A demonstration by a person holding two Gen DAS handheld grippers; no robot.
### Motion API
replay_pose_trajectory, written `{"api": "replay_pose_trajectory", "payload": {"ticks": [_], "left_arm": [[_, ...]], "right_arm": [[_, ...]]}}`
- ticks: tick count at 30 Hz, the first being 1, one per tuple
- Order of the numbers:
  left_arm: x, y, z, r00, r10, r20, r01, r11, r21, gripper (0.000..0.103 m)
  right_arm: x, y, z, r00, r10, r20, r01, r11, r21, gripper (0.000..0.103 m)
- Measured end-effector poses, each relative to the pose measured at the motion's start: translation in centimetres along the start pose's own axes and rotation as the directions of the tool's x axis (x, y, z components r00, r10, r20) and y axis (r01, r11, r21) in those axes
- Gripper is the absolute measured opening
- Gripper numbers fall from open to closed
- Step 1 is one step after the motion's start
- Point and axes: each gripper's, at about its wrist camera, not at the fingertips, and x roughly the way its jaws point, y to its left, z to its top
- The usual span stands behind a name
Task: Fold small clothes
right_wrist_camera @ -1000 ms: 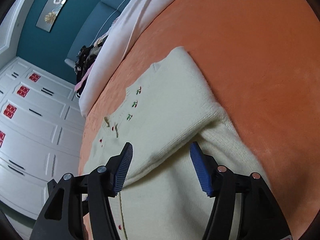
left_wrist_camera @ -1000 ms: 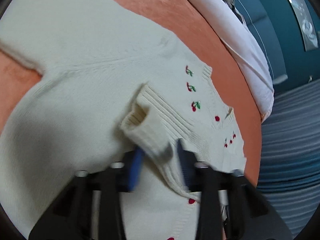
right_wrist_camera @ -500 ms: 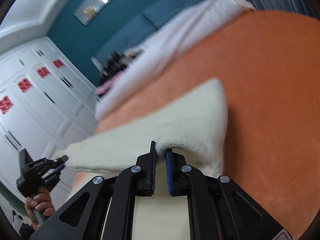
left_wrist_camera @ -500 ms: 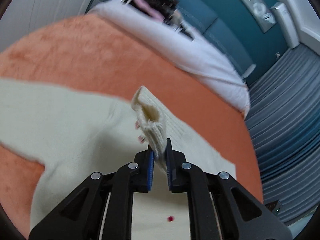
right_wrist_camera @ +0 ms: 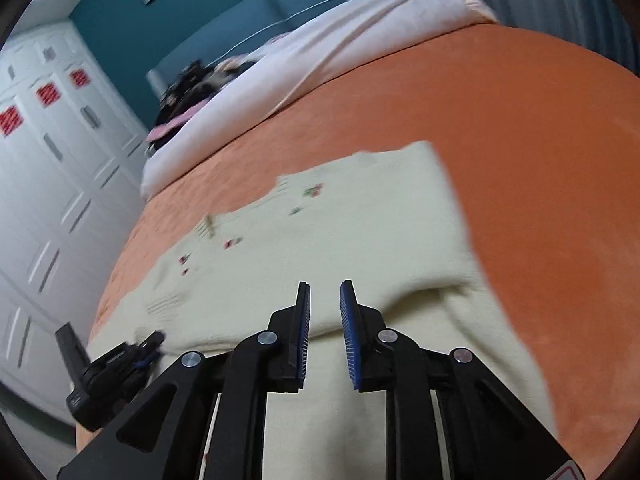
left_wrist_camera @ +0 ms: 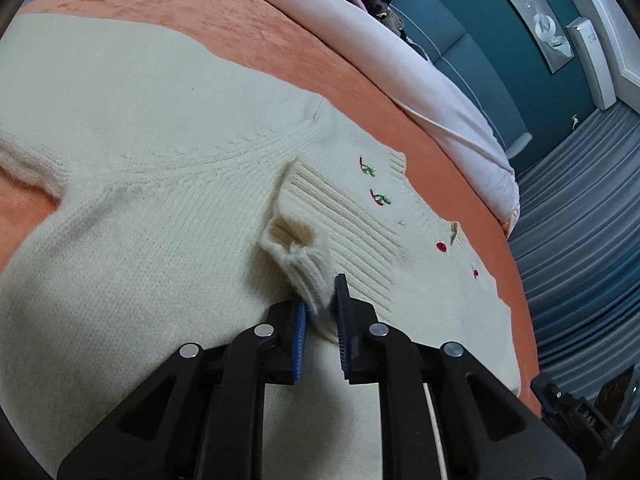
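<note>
Cream cherry-embroidered cardigan (left_wrist_camera: 168, 184) lies spread on the orange bedspread (left_wrist_camera: 256, 20), filling the left and centre of the frame. We have its ribbed sleeve cuff (left_wrist_camera: 304, 264) laid across the chest, and our left gripper (left_wrist_camera: 322, 312) is just easing open around it. Our right gripper (right_wrist_camera: 325, 312) has just parted, nothing between its jaws. We judge the sleeve fold nearly done; next comes letting go cleanly.
</note>
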Motion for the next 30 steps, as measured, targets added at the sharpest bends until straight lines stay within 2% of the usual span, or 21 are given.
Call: {"api": "replay_pose_trajectory", "payload": {"ticks": [3,6,7,8,9,11,12,14,16,18,19,21,23,24,26,27,29,30], "left_arm": [[0.1,0.5,0.1,0.999,-0.035,0.008,0.035,0.999,-0.013,0.014],[0.0,0.8,-0.1,0.998,-0.057,0.011,0.057,0.998,-0.01,0.014],[0.1,0.8,-0.1,0.998,-0.059,0.013,0.059,0.998,-0.004,0.014],[0.1,0.8,-0.2,0.998,-0.062,0.015,0.062,0.998,0.002,0.014],[0.1,0.9,-0.2,0.998,-0.065,0.017,0.065,0.998,0.005,0.014],[0.0,1.1,-0.4,0.997,-0.078,0.023,0.078,0.997,0.005,0.014],[0.0,1.2,-0.5,0.996,-0.085,0.026,0.085,0.996,0.005,0.014],[-0.2,1.3,-0.6,0.996,-0.09,0.031,0.089,0.996,0.01,0.014],[-0.3,1.3,-0.6,0.995,-0.09,0.032,0.089,0.996,0.012,0.014],[-0.5,1.3,-0.6,0.995,-0.09,0.032,0.09,0.996,0.011,0.014],[-0.6,1.3,-0.6,0.995,-0.089,0.031,0.089,0.996,0.012,0.014],[-0.6,1.2,-0.6,0.996,-0.083,0.03,0.082,0.996,0.016,0.014],[-0.6,1.1,-0.5,0.997,-0.076,0.026,0.076,0.997,0.019,0.014],[-0.7,1.0,-0.5,0.997,-0.075,0.023,0.075,0.997,0.019,0.014],[-0.9,1.0,-0.3,0.997,-0.075,0.01,0.075,0.997,0.007,0.015],[-1.2,1.1,-0.1,0.997,-0.077,-0.001,0.077,0.997,-0.013,0.017],[-3.1,1.9,0.1,0.995,-0.099,-0.007,0.098,0.992,-0.085,0.031],[-4.6,2.9,0.2,0.993,-0.113,0.017,0.115,0.984,-0.134,0.047]], "right_arm": [[5.1,6.6,0.3,0.99,0.103,-0.099,-0.118,0.979,-0.167,0.018],[10.7,10.0,-0.1,0.977,0.072,-0.2,-0.126,0.954,-0.271,0.018],[12.0,9.8,-0.2,0.975,0.049,-0.216,-0.109,0.954,-0.279,0.014],[12.5,8.8,0.0,0.977,0.043,-0.207,-0.1,0.957,-0.273,0.001],[12.3,7.3,0.6,0.979,0.069,-0.193,-0.115,0.964,-0.24,0.001],[11.1,2.8,2.1,0.989,-0.02,-0.144,-0.004,0.986,-0.168,0.001],[9.8,-0.7,2.7,0.992,-0.052,-0.112,0.04,0.993,-0.11,0.0],[7.4,-6.5,3.6,0.992,-0.1,-0.071,0.1,0.995,0.0,0.0],[5.0,-9.7,4.0,0.989,-0.138,-0.044,0.14,0.989,0.047,0.0],[2.7,-9.6,3.8,0.991,-0.131,-0.028,0.133,0.989,0.065,0.004],[1.7,-8.7,3.6,0.994,-0.105,-0.009,0.105,0.993,0.054,0.013],[0.4,-7.0,2.2,0.998,-0.06,0.023,0.06,0.998,-0.001,0.013],[2.0,-7.1,0.5,0.992,-0.113,-0.06,0.11,0.993,-0.053,0.004],[2.2,-8.8,-0.5,0.99,-0.116,-0.082,0.113,0.993,-0.039,0.0],[1.9,-11.2,-0.7,0.997,-0.031,-0.067,0.036,0.996,0.077,0.0],[1.5,-11.5,-0.5,0.997,-0.023,-0.072,0.031,0.993,0.117,0.0],[0.5,-9.9,-0.4,0.993,-0.092,-0.079,0.098,0.992,0.081,0.0],[-0.2,-8.9,-0.6,0.988,-0.132,-0.077,0.136,0.99,0.042,0.013]]}}
